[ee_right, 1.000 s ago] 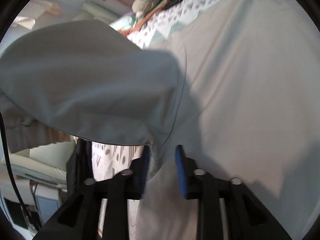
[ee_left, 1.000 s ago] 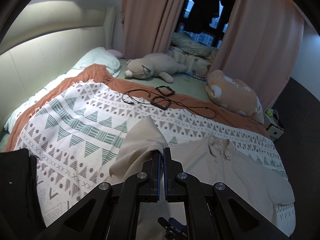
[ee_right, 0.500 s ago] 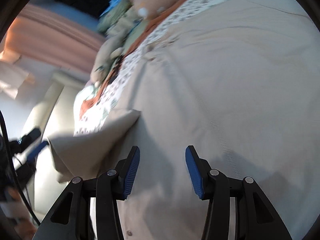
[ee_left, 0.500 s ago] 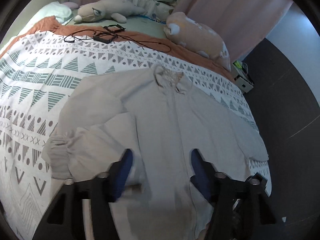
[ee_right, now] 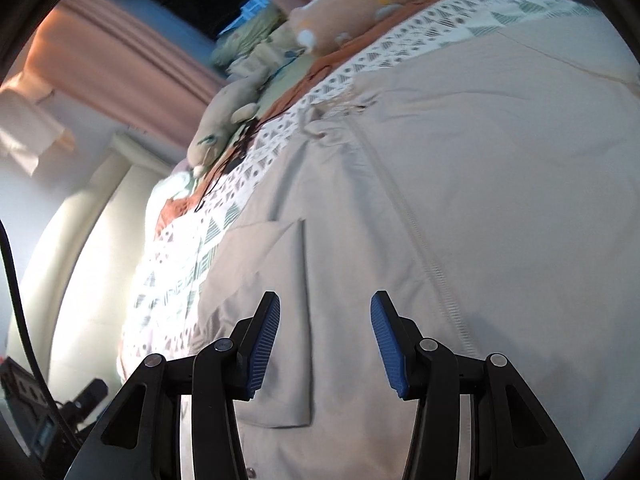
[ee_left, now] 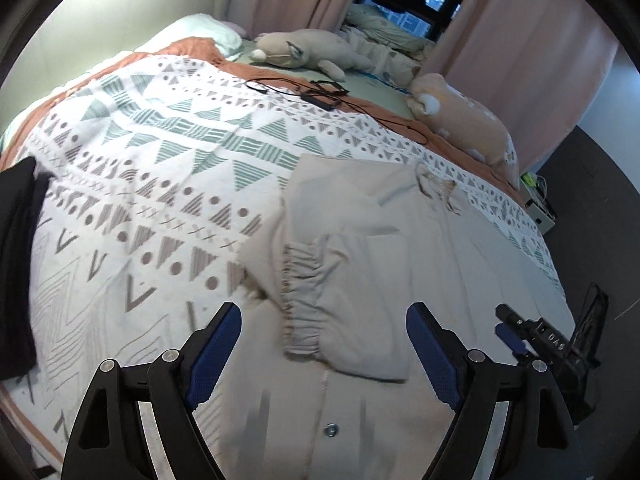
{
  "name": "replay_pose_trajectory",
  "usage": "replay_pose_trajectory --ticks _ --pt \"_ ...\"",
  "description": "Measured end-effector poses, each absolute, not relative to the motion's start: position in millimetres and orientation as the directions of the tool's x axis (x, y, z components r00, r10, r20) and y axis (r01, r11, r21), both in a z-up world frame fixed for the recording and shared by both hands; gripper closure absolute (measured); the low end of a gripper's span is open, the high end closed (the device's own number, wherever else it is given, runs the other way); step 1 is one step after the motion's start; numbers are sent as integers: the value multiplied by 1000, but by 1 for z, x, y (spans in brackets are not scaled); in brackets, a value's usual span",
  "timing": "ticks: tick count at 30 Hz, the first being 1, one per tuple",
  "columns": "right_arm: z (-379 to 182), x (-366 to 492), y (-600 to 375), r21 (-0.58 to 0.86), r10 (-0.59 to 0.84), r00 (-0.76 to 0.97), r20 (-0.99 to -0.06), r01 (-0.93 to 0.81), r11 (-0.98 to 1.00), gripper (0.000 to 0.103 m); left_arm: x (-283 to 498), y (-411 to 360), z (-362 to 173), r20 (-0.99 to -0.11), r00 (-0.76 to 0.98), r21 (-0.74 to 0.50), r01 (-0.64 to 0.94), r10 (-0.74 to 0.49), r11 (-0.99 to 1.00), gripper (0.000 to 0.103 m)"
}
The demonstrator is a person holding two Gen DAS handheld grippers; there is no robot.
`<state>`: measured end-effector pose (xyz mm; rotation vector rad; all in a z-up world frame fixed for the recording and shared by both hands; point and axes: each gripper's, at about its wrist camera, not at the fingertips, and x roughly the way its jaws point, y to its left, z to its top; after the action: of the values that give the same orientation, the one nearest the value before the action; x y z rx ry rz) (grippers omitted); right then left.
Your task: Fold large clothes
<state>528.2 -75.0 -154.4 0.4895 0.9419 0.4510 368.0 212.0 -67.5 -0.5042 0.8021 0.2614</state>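
Jacket (ee_left: pixel 420 280), beige, lies spread front-up on the patterned blanket (ee_left: pixel 140 168) of the bed, collar toward the plush toys (ee_left: pixel 312 50) and curtains. One sleeve (ee_left: pixel 332 264) is folded across the chest, its gathered cuff lying near the button placket. The left gripper (ee_left: pixel 324 344) hangs over that cuff with its jaws wide and opening further; the blue pads (ee_left: pixel 212 344) stand well clear on either side of the cuff and press on nothing, so it holds nothing. The right gripper (ee_right: pixel 324 336) hovers over the jacket (ee_right: pixel 460 200) near the folded sleeve's edge, jaws partly apart and empty, the cloth lying flat beyond them. Whether its fingertips touch the cloth cannot be told. A black cable (ee_left: pixel 320 92) lies on the blanket beyond the collar.
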Motion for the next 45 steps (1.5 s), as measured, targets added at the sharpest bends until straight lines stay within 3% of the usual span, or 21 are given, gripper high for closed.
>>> replay_pose_trajectory --ticks 10,13,19,26,27,29,30,40,43,45 --pt "-126 500 11 399 561 483 -672 -401 824 54 275 265 -89 -729 674 -350 -520 122 779 18" --pt "-127 493 45 346 556 464 -689 -464 816 38 262 272 -96 -730 672 -362 -534 124 764 18" --pt "-159 472 115 254 531 355 -769 -592 765 37 240 289 -108 -726 669 -368 -574 160 732 18" --pt "-224 452 153 100 346 263 -901 -650 753 37 228 306 -125 -739 656 -399 -609 153 685 18" --pt "-228 453 148 89 329 266 -906 -641 762 39 227 307 -126 -738 658 -406 -611 150 680 18" --pt "-223 458 130 158 380 251 -891 -612 775 60 226 307 -126 -731 667 -421 -607 144 674 18" --pt "-217 461 119 204 416 241 -877 -598 776 66 227 305 -126 -727 672 -426 -601 140 676 18" --pt "-129 478 34 274 518 405 -754 -523 807 74 255 272 -100 -703 702 -416 -534 113 736 18" --pt "-105 491 -4 315 534 454 -713 -473 823 91 268 263 -90 -699 706 -400 -518 114 756 18" --pt "-95 502 -33 345 535 488 -689 -429 835 92 277 259 -87 -703 702 -394 -516 112 761 18"
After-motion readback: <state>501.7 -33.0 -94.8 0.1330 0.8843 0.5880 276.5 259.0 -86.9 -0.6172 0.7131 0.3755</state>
